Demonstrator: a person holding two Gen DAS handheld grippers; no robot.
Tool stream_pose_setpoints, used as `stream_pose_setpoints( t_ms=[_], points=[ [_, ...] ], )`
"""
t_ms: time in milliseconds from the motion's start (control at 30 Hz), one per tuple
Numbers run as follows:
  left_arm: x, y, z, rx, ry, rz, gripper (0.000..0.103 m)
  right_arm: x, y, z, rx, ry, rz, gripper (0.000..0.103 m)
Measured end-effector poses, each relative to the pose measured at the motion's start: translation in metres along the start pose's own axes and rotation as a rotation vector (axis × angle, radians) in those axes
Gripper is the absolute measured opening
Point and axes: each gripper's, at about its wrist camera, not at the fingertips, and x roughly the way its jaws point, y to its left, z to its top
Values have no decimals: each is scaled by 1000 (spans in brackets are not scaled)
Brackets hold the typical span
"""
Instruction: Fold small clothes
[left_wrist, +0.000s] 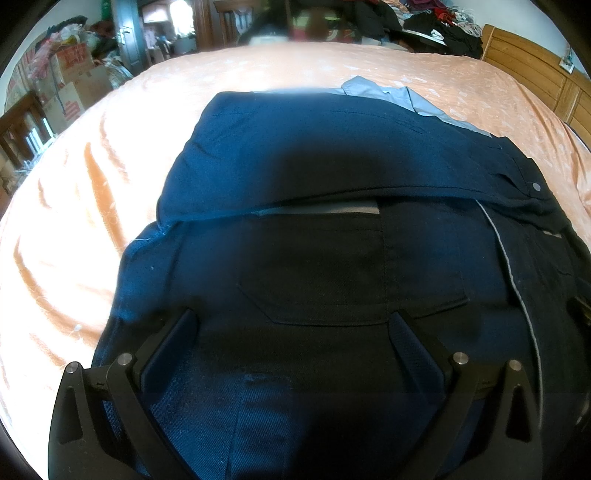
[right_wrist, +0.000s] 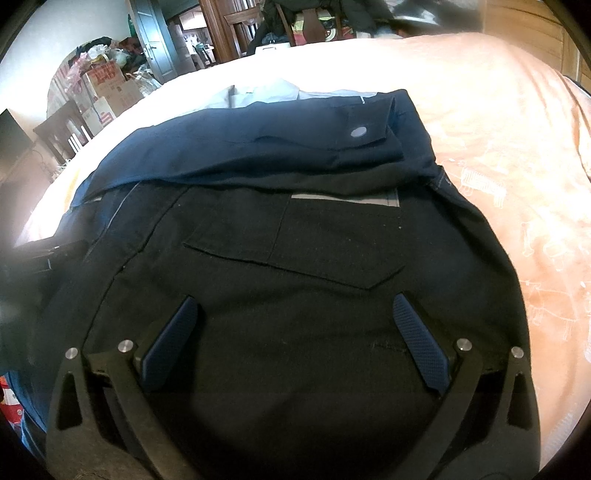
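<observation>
A dark navy jacket (left_wrist: 295, 155) with grey trim lies partly folded on the peach bedsheet (left_wrist: 74, 229). Its far part is doubled back toward me over a flapped pocket (left_wrist: 332, 277). A light grey collar (left_wrist: 384, 96) sticks out behind the fold. My left gripper (left_wrist: 295, 321) hovers open just over the jacket's near part, nothing between its fingers. In the right wrist view the same jacket (right_wrist: 258, 147) shows a metal snap (right_wrist: 358, 132) and a pocket flap (right_wrist: 295, 254). My right gripper (right_wrist: 295, 306) is open above the dark cloth, holding nothing.
The peach bedsheet (right_wrist: 517, 166) spreads wide to the right of the jacket. A wooden headboard (left_wrist: 524, 66) stands at the far right with a pile of clothes (left_wrist: 424, 22) behind the bed. Cardboard boxes (left_wrist: 74, 81) and a dark chair (right_wrist: 62, 129) stand off the left side.
</observation>
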Motion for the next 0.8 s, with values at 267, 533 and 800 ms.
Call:
stream_pose_setpoints(
  t_ms=[267, 533, 800],
  points=[
    [-5, 4, 0, -7, -2, -13, 103, -22, -1, -4, 52, 21, 19, 103],
    [-17, 5, -9, -35, 12, -52, 103, -62, -30, -31, 178, 41, 78, 103],
    [-52, 37, -28, -200, -8, -204, 103, -97, -47, -47, 163, 88, 80, 101]
  ],
)
